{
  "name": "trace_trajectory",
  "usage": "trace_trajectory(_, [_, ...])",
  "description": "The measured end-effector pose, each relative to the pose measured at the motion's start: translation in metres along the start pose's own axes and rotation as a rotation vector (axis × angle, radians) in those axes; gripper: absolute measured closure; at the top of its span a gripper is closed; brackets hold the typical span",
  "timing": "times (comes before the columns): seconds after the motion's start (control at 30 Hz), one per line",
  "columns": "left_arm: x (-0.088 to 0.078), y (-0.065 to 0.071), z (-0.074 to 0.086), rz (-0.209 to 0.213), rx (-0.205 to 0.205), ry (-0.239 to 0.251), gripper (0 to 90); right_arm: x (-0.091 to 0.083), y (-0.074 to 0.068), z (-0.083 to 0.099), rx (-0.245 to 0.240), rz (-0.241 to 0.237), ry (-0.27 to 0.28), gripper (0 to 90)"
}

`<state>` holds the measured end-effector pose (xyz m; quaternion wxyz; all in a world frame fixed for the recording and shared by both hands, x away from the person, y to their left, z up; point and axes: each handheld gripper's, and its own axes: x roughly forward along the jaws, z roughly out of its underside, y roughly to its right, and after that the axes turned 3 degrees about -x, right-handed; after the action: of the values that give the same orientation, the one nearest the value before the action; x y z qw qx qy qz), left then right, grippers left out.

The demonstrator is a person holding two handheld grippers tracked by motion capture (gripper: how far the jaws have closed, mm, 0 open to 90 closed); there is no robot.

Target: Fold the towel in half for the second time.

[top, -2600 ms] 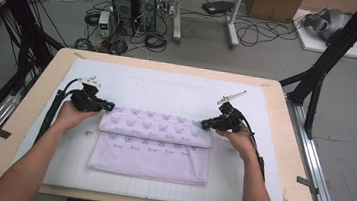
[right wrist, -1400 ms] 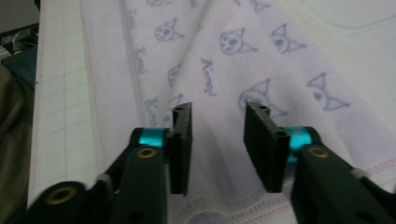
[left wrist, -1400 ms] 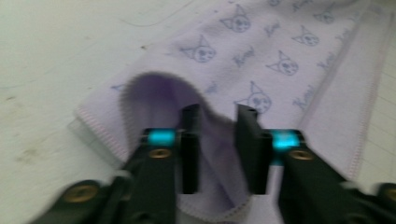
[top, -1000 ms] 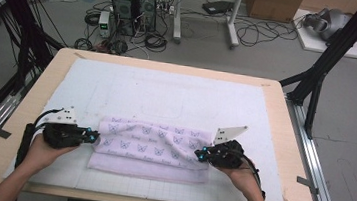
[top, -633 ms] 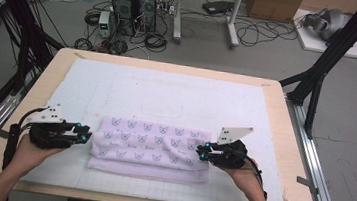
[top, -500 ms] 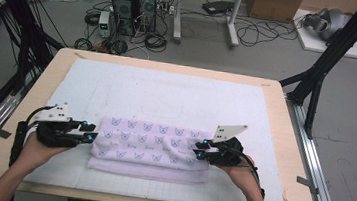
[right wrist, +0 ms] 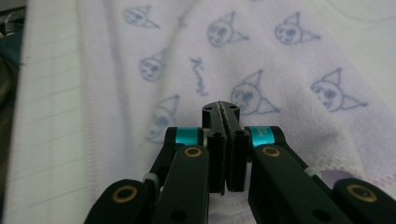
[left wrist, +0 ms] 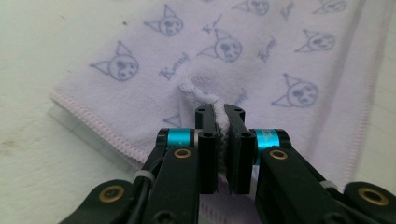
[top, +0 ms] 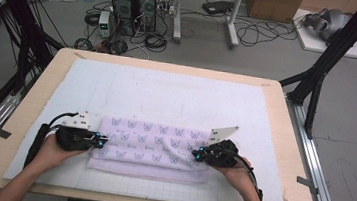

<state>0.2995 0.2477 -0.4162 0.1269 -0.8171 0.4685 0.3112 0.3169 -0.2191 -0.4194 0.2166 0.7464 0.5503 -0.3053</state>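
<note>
A lilac towel printed with small cat faces lies folded into a long strip on the white mat near the table's front edge. My left gripper is at the strip's left end. In the left gripper view its jaws have just been closing, and the left gripper is shut on a raised pinch of the towel. My right gripper is over the strip's right end. Seen in its own view, the right gripper is shut just above the towel, with no cloth visible between its pads.
The white gridded mat covers most of the wooden table, with bare mat behind the towel. On the floor beyond stand computer cases among cables. Black frame legs rise at the right and left.
Both grippers have come from mid-table toward the front edge, bringing the towel's far edge over into a narrower strip. In the last half second the left gripper shifted right onto the towel's left end.
</note>
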Motion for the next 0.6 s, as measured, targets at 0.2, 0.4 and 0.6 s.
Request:
trace_trajectory(0.2, [-0.028, 0.016, 0.007, -0.005, 0.011, 0.035, 82.5, -0.026, -0.023, 0.002, -0.019, -0.016, 0.077, 89.8])
trace_trajectory(0.4, [-0.036, 0.023, 0.006, -0.015, -0.003, 0.074, 55.9, -0.031, -0.027, 0.004, -0.022, -0.029, 0.118, 79.7])
trace_trajectory(0.6, [-0.012, 0.024, 0.012, 0.024, 0.02, -0.003, 57.9, -0.002, -0.028, 0.009, -0.047, -0.053, 0.001, 67.1])
